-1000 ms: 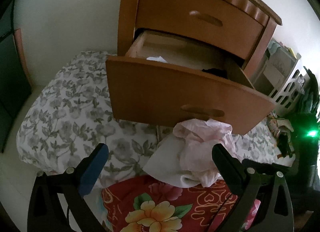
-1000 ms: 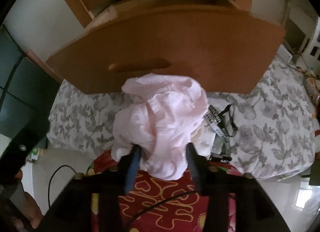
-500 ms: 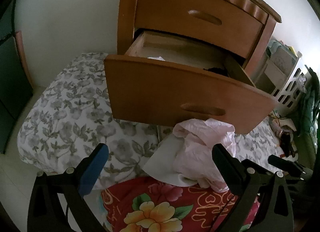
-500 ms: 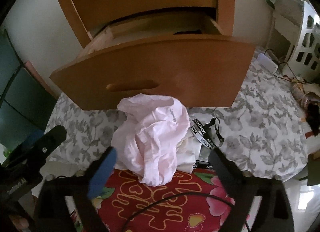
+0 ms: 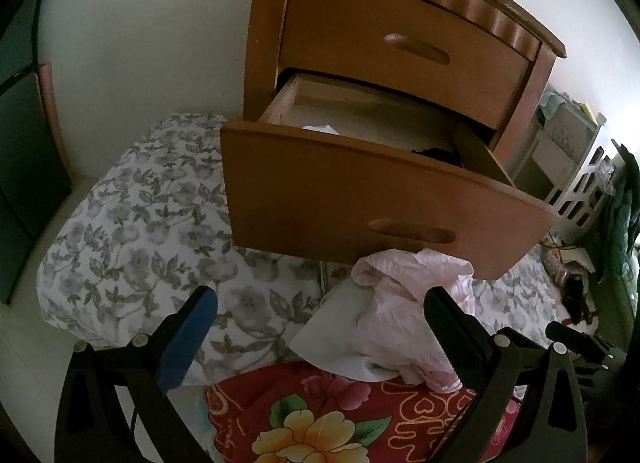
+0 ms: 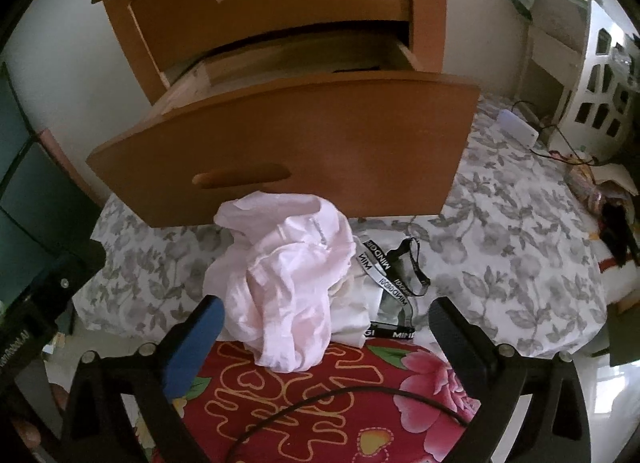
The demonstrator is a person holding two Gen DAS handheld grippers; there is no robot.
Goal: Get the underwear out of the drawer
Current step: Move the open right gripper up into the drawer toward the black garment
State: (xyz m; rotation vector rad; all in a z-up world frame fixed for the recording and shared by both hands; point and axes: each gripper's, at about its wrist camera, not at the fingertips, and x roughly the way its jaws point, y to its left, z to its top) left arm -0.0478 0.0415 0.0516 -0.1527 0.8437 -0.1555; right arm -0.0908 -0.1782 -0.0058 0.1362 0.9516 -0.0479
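Observation:
The lower drawer [image 5: 360, 199] [image 6: 304, 143] of a wooden nightstand [image 5: 404, 35] is pulled out over the bed. A white cloth [image 5: 320, 129] and a dark garment [image 5: 434, 153] peek over its front. A crumpled pink underwear [image 6: 288, 283] [image 5: 404, 323] lies on the bed below the drawer, atop a white garment [image 5: 336, 335] and a black-and-white banded piece [image 6: 394, 283]. My right gripper [image 6: 322, 317] is open, its fingers either side of the pink pile and clear of it. My left gripper [image 5: 320, 309] is open and holds nothing.
The bed has a grey floral sheet [image 5: 140, 223] and a red flowered blanket [image 6: 320, 403] near me. A white lattice basket [image 6: 604, 83] and shelves stand at the right, with cables and clutter [image 6: 600, 191] on the bed's right side. A dark cabinet [image 5: 20, 151] is on the left.
My right gripper opened, let go of the pink underwear and drew back; the underwear now rests on the pile. The left gripper stayed open and barely shifted.

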